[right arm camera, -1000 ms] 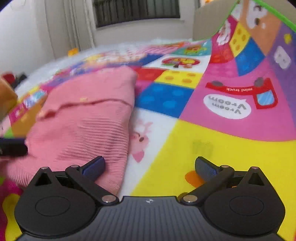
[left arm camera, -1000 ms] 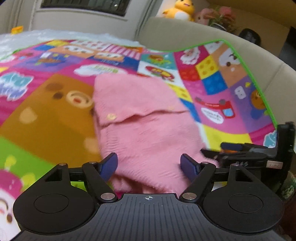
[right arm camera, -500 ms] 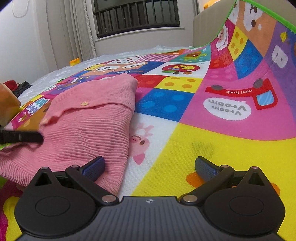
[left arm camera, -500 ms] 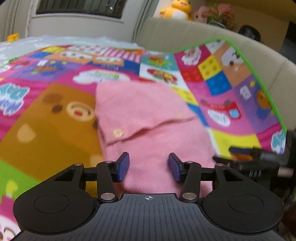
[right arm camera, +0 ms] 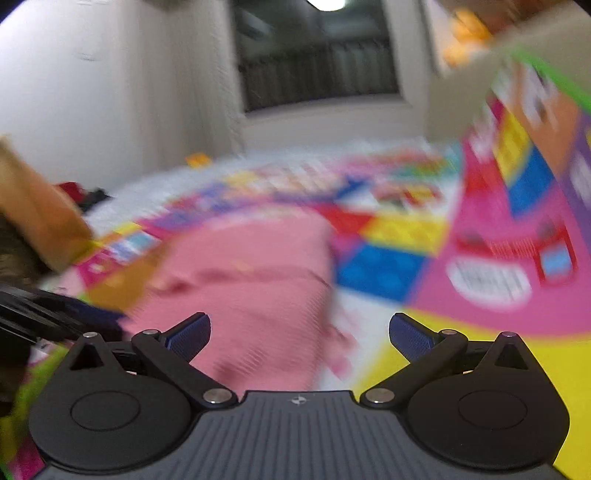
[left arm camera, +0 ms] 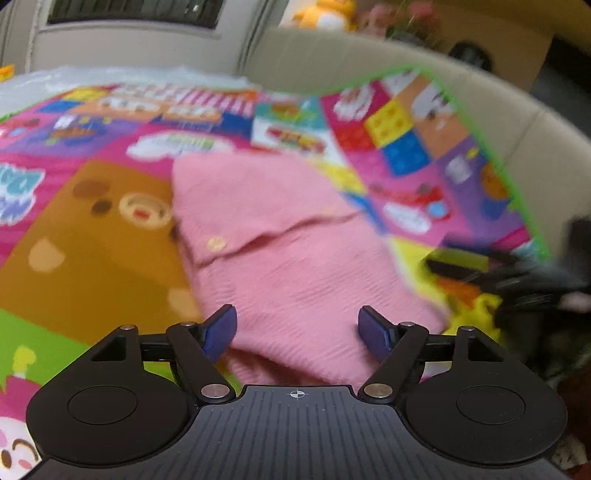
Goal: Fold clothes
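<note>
Pink knitted sweater (left arm camera: pixel 295 254), folded into a compact shape, lies on a bright cartoon-print play mat (left arm camera: pixel 92 229). I see it from both of my wrist cameras. A flap of the knit crosses its middle, with a small round button (left arm camera: pixel 216 243) near the flap's left end.

Through the left camera, my left tool (left arm camera: pixel 297 326) sits low at the sweater's near edge, its two blue-padded fingers spread apart, one to each side of the near end of the knit, gripping nothing. Off to the right, dark and smeared by blur, is my right tool (left arm camera: pixel 498 273), over the mat just beside the sweater's right edge.

Through the right camera, the whole picture is motion-blurred. My right tool (right arm camera: pixel 299 332) has its fingers wide apart and empty; the sweater (right arm camera: pixel 251 288) fills the left half of the gap between them, and the mat (right arm camera: pixel 480 369) the right half. The dark body of my left tool (right arm camera: pixel 55 317) shows at the left edge, against the sweater's left side.

Beyond the mat, a beige padded surface (left arm camera: pixel 369 59) rises at the far right, with a yellow plush toy (left arm camera: pixel 325 14) on top. A dark window (right arm camera: pixel 317 66) stands on the far wall.
</note>
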`<state>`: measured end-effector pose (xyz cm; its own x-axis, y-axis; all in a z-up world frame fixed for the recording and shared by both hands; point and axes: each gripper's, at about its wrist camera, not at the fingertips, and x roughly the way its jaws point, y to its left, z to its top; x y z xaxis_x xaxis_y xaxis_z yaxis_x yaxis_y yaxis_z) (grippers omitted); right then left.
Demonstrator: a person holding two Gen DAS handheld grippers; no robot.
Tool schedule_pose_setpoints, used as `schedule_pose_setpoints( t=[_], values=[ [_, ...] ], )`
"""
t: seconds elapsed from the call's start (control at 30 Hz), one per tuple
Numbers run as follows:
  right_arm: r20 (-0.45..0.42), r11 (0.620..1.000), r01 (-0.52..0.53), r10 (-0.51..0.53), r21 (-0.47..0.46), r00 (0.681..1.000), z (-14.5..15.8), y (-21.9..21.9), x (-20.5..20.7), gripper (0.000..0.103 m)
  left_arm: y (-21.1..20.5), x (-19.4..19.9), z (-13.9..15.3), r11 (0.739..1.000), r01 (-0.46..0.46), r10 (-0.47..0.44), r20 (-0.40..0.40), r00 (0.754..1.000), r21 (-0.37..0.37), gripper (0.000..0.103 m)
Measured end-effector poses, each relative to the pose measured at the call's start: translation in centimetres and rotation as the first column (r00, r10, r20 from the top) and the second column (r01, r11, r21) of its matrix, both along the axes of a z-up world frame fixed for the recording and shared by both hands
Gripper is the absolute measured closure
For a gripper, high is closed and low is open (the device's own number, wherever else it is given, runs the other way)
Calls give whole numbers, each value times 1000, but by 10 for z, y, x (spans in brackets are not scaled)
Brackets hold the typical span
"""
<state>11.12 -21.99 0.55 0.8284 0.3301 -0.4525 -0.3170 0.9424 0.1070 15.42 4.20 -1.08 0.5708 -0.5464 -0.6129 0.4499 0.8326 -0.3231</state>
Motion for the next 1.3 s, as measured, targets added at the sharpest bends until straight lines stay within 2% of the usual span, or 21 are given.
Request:
schedule_pose_setpoints(
  t=[0.07,0.17,0.2,0.27,0.37,0.4,0.5,0.6,0.7,0.77,0.83,0.93,1.17,1.23,1.27,1.3],
  values=[
    [33,995,-68,71,-71,997,2,19,-4,0,2,4,4,1000,4,-4,9,1000,-18,25],
    [-73,953,-141,126,-266,989,-30,49,0,0,5,12,25,999,2,1,70,998,-46,20],
    [-86,949,-141,122,-283,989,-36,52,0,0,4,19,30,999,-6,9,93,996,-37,17],
    [-95,962,-133,113,-239,989,-36,46,1,0,0,33,41,1000,-23,25,138,990,-19,15],
    [-116,968,-132,109,-213,987,-30,39,4,0,-12,71,38,996,-74,64,167,984,53,16],
    [-102,965,-129,108,-230,989,-27,38,2,0,-14,82,32,994,-81,68,153,986,79,18],
    [31,931,-134,153,-339,988,-10,46,-19,0,-22,117,13,983,-98,81,109,991,155,24],
    [82,921,-155,197,-358,977,5,50,-28,0,-17,126,-1,987,-85,76,69,995,136,19],
    [25,899,-192,219,-394,975,-8,60,-18,0,-9,129,-9,991,-84,80,48,996,102,18],
    [-17,879,-216,231,-425,973,-21,68,-11,0,-6,127,-10,992,-84,80,48,996,90,18],
    [-22,858,-223,241,-463,970,-29,73,-9,0,-5,123,-9,993,-80,76,55,996,92,18],
    [-2,836,-233,268,-497,964,-16,74,-13,0,-1,114,-3,991,-79,72,74,995,106,18],
    [-42,785,-337,370,-519,928,-17,92,-20,2,30,44,19,989,-81,58,177,983,126,9],
    [-58,769,-368,399,-522,915,-19,98,-22,17,40,24,23,989,-84,58,200,978,125,9],
    [-66,761,-384,413,-523,908,-19,101,-23,31,45,15,26,990,-78,52,210,976,121,9],
    [-74,752,-400,427,-524,901,-20,104,-23,37,50,5,28,991,-72,45,220,974,116,9]
  ],
)
